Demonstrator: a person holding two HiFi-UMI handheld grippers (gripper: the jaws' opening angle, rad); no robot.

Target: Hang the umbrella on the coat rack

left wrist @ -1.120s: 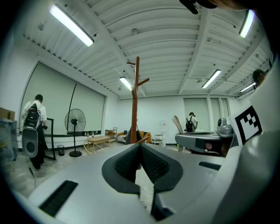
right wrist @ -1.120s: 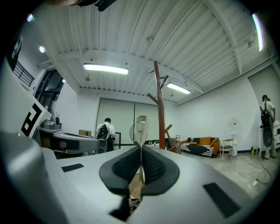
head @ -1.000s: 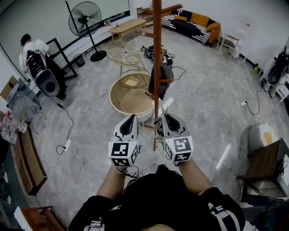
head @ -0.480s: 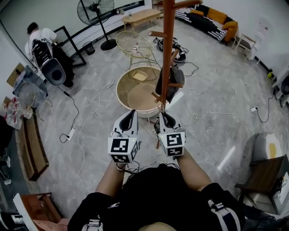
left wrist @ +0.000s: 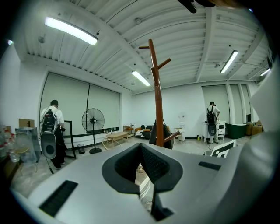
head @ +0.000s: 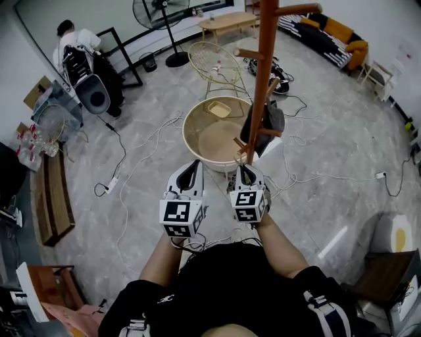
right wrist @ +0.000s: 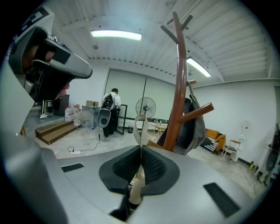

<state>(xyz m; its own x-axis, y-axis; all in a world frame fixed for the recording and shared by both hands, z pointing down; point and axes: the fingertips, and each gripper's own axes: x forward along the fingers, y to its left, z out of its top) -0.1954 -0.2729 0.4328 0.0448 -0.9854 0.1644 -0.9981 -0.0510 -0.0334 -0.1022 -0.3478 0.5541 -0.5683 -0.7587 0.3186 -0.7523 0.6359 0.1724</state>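
Observation:
The brown wooden coat rack (head: 264, 79) stands just ahead of me, a dark bag (head: 271, 122) hanging on one of its pegs. My right gripper (head: 245, 173) is shut on the umbrella's beige strap (right wrist: 140, 127), whose loop sticks up past the jaws. The beige handle (right wrist: 134, 189) hangs below them, and the rest of the umbrella is hidden. This gripper sits just under a short lower peg (head: 244, 142). In the right gripper view the rack (right wrist: 178, 92) is close on the right. My left gripper (head: 191, 173) is shut beside it, with nothing seen held.
A round beige table (head: 195, 150) stands right behind the rack. Cables (head: 131, 171) trail over the floor. A wire chair (head: 214, 62), a fan (head: 166, 14) and a person (head: 79, 51) are farther back left. A low bench (head: 54, 197) lines the left wall.
The rack and table have come closer and stand more central in view. Both grippers stay side by side, the right one now nearer the lower peg.

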